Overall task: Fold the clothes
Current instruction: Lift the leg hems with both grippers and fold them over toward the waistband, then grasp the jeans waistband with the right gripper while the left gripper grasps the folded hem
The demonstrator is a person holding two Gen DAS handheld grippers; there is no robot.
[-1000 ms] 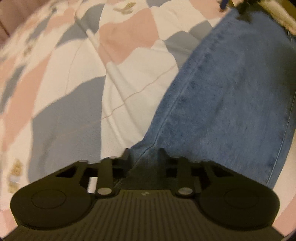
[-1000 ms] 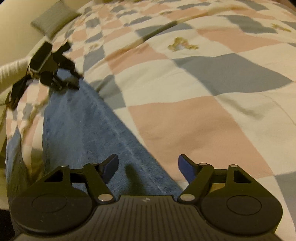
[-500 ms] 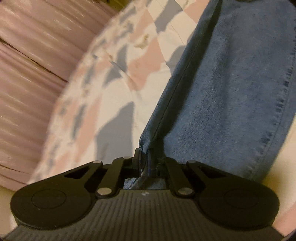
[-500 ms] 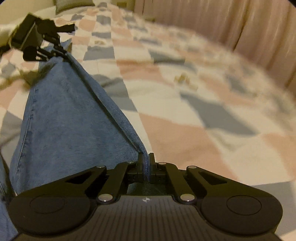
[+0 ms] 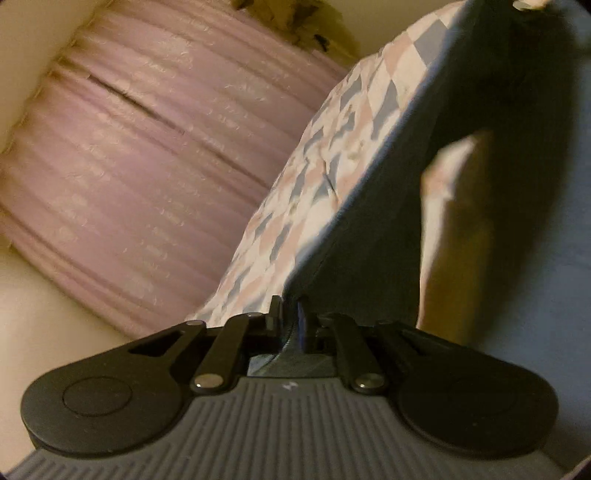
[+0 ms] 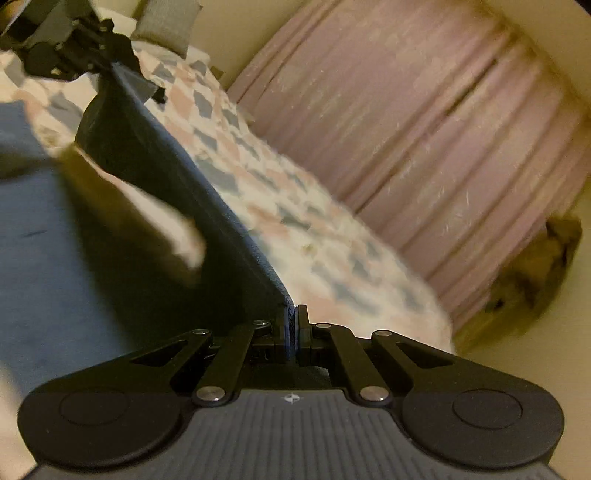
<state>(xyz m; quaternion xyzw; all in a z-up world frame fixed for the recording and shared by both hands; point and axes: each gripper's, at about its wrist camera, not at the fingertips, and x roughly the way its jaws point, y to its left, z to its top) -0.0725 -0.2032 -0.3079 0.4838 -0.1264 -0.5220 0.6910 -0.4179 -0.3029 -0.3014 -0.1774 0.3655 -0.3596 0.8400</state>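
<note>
Both grippers, left and right, pinch the jeans tight above the bed; only the right view shows a pillow.

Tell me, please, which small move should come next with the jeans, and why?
Probably carry the lifted edge across and lay it on the rest of the blue denim jeans. Both the left tongs and the right tongs are shut on that edge, which is stretched taut between them above the pink, grey and white checked bedcover.
</note>
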